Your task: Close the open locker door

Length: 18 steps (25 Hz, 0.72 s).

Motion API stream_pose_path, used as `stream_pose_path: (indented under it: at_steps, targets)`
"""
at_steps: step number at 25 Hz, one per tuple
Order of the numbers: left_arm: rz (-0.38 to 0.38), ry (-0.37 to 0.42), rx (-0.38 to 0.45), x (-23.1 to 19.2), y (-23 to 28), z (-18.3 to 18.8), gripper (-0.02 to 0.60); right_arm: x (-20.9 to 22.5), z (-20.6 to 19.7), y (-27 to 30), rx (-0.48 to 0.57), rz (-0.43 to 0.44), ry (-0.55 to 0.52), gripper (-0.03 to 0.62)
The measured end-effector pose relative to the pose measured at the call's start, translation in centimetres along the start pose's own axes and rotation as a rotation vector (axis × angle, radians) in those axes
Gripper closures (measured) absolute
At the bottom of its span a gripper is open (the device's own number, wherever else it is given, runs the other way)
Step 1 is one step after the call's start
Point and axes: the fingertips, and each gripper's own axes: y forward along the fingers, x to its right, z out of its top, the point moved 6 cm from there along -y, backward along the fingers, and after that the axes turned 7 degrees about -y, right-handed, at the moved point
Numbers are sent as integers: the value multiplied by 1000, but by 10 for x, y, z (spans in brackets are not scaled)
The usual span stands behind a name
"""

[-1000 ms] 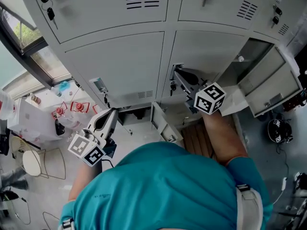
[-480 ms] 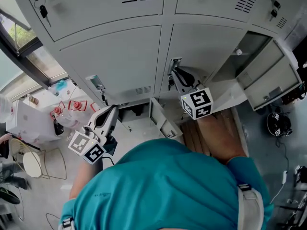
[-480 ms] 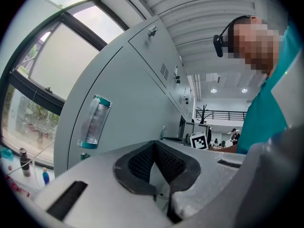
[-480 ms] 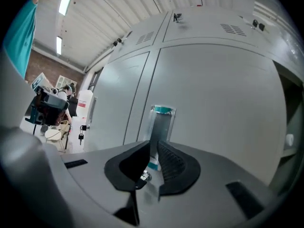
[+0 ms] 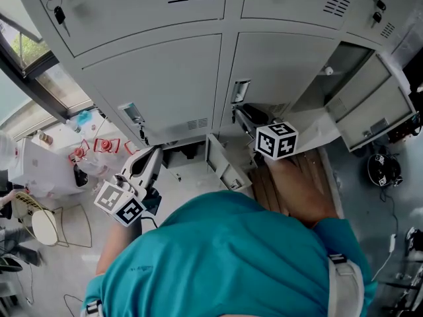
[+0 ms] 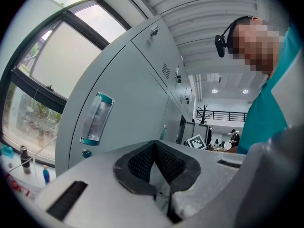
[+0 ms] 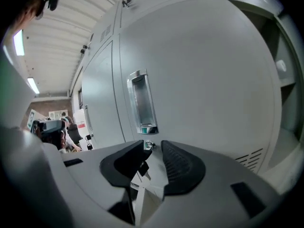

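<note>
My right gripper (image 5: pixel 242 115) points at a grey locker door (image 5: pixel 281 65), just below its recessed handle (image 5: pixel 240 90). In the right gripper view, the handle (image 7: pixel 142 103) is above the jaws. The door's lock with a key (image 7: pixel 148 145) shows in the gap of my right gripper (image 7: pixel 152 148). Its jaws are opening and the pads do not touch the key. To the right a locker compartment (image 5: pixel 334 78) stands open, its door (image 5: pixel 377 114) swung outward. My left gripper (image 5: pixel 149 161) hangs low at the left, shut and empty, and its pads (image 6: pixel 137 163) meet at the tip.
A small low door (image 5: pixel 221 165) stands open by the floor between the grippers. A closed locker with a handle (image 6: pixel 95 118) faces my left gripper. A window (image 5: pixel 39 51) is at the left, with bottles and red items (image 5: pixel 99 147) below it. A folding chair (image 5: pixel 46 223) stands at the left.
My right gripper has drawn back a little from the door's handle and now sits lower. The left gripper has stayed where it was.
</note>
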Motion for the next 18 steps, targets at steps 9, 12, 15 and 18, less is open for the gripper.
stream_pose_path:
  at_steps: [9,12,15,18]
  targets:
    - [8,-10,-8,2,-2,-6,577,11,-19,1,44,132,598,474]
    - [11,-16,-8,3,-2,-7,577,6,-27,2,71,201,704,474]
    - [13,-18,-8,5,-2,-8,577,3,-28,1,83,210,707,530]
    - [16,-21,-9,6,-2,-9,578,2,-28,1,90,212,716,539]
